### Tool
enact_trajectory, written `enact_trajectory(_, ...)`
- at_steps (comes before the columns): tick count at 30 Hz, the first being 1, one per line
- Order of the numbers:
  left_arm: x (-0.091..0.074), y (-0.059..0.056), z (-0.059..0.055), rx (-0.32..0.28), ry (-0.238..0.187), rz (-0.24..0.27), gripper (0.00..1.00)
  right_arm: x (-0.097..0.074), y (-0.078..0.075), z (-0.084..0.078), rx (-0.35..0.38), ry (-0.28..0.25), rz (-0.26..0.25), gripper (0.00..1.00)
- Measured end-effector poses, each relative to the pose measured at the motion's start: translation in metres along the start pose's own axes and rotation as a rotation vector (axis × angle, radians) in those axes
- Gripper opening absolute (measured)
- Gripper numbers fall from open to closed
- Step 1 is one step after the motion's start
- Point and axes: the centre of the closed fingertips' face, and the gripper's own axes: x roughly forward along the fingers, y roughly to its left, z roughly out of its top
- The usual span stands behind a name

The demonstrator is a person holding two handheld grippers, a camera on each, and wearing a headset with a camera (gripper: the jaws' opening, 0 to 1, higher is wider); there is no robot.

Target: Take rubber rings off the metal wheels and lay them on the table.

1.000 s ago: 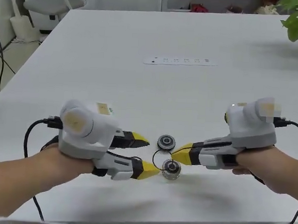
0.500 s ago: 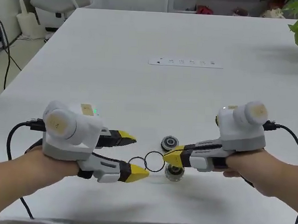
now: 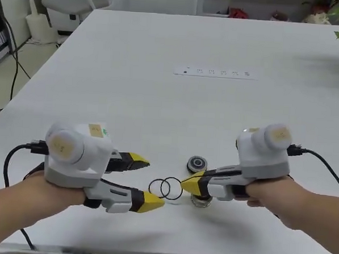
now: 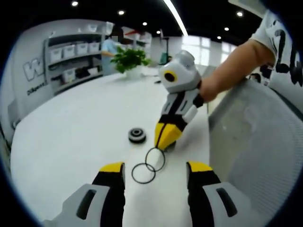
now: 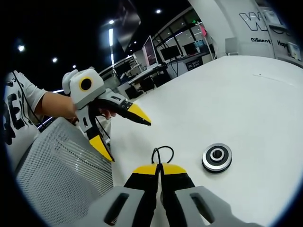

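Two thin black rubber hoops lie on the white tabletop [image 3: 160, 92], close to the near edge, between the two tools. The left ring [image 3: 157, 188] lies flat and free. The right ring [image 3: 173, 188] overlaps it a little, and its right side is at the tip of the right tool [image 3: 186, 185]. That tool's jaws are pressed together, and in the right gripper view they look to be pinching the ring's thin band. The left tool [image 3: 147, 181] is spread wide and holds nothing, and the left ring lies just ahead of its open jaws. Both rings are skinny round loops. I think they are very light, soft and stretchy, so they will bend and flop, and could slip out of a loose pinch. The best place to grab one is anywhere on the thin band, nipped from both sides. The far wheel [image 3: 197, 164] is small, round and shiny with a dark middle, and it sits just beyond the rings. The near wheel [image 3: 200, 201] is partly hidden under the right tool. I cannot tell if either wheel has a ring on it.
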Motion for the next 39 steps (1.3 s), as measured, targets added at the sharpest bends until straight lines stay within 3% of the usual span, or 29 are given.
enact_trajectory(8, 0.0, 0.002, -0.003, -0.004, 0.008, 0.007, 0.53, 0.002, -0.006, -0.004, -0.019, 0.012, -0.028, 0.0)
enact_trajectory(19, 0.001, 0.006, -0.005, -0.013, 0.014, 0.013, 0.52, -0.001, -0.01, -0.001, -0.035, -0.002, -0.055, 0.09)
enact_trajectory(29, 0.004, 0.013, 0.006, -0.005, 0.006, 0.015, 0.52, -0.014, -0.015, 0.013, -0.039, -0.046, -0.076, 0.15)
enact_trajectory(39, 0.014, 0.022, 0.021, 0.015, -0.002, 0.013, 0.52, -0.036, -0.029, 0.02, -0.069, -0.074, -0.123, 0.22)
